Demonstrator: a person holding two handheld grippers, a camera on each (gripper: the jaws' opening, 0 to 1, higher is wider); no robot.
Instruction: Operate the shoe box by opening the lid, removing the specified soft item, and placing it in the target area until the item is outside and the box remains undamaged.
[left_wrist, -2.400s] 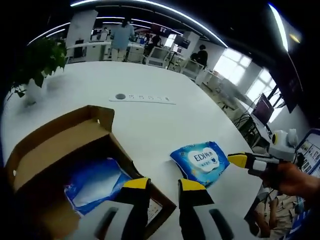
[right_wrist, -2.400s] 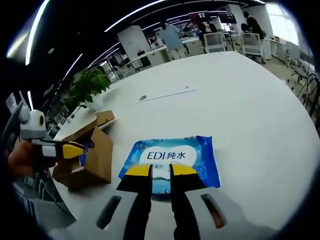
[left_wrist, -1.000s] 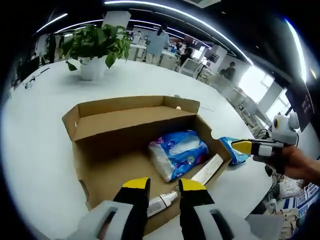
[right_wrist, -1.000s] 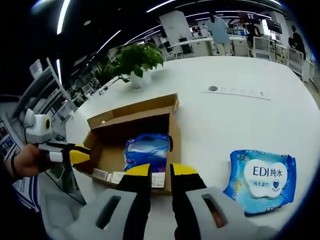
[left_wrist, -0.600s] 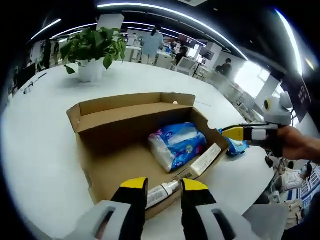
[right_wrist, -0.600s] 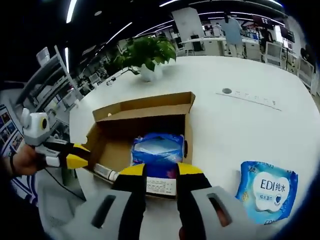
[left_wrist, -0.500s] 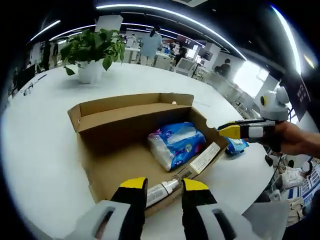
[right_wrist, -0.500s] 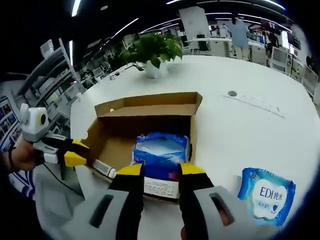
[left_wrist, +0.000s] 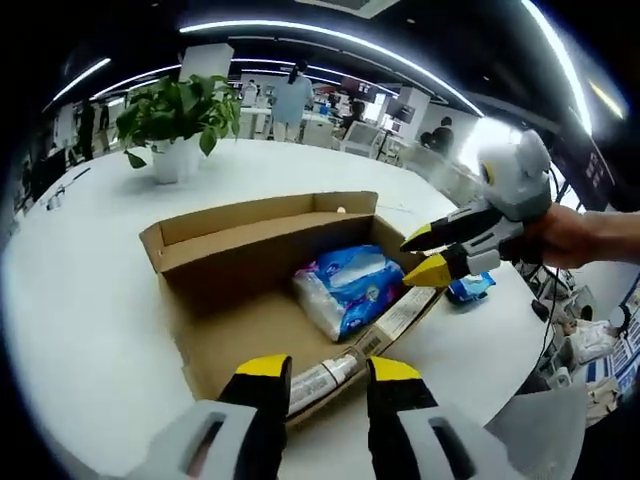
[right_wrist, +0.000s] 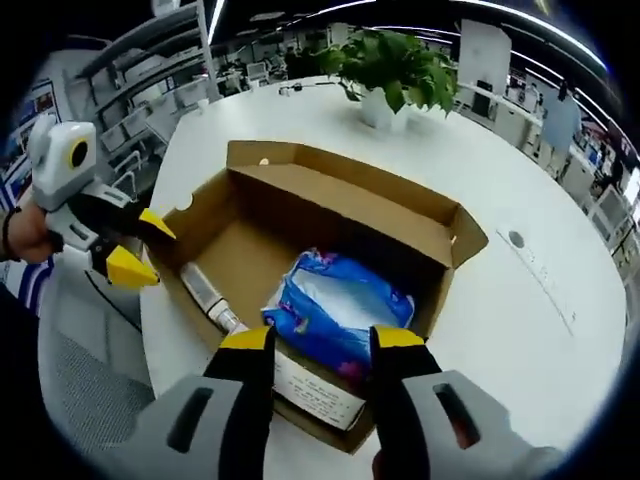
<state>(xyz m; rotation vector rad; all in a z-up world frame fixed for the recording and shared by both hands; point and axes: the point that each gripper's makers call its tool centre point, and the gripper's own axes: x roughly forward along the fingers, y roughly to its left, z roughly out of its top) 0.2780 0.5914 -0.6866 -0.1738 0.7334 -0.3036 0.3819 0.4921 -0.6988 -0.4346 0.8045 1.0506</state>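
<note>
An open cardboard shoe box (left_wrist: 250, 235) (right_wrist: 350, 195) lies on the white table, its lid folded back. Inside lies a soft blue-and-white pack (left_wrist: 350, 285) (right_wrist: 335, 305) and a white tube (left_wrist: 320, 375) (right_wrist: 208, 295). My left gripper (left_wrist: 328, 372) is open at the box's near wall, just above the tube; in the right gripper view it (right_wrist: 140, 247) hovers at the box's left corner. My right gripper (right_wrist: 322, 340) is open above the blue pack's near end; in the left gripper view it (left_wrist: 422, 256) hangs over the box's right wall. A blue wipes pack (left_wrist: 470, 288) lies on the table outside.
A potted plant (left_wrist: 175, 110) (right_wrist: 395, 65) stands on the far side of the table (left_wrist: 80, 300). A power strip slot (right_wrist: 540, 270) is set into the tabletop. A person's hand (left_wrist: 575, 235) holds the right gripper. Office desks and people fill the background.
My right gripper has moved in from the wipes pack on the table to above the box and the blue pack. My left gripper stays at the box's near wall.
</note>
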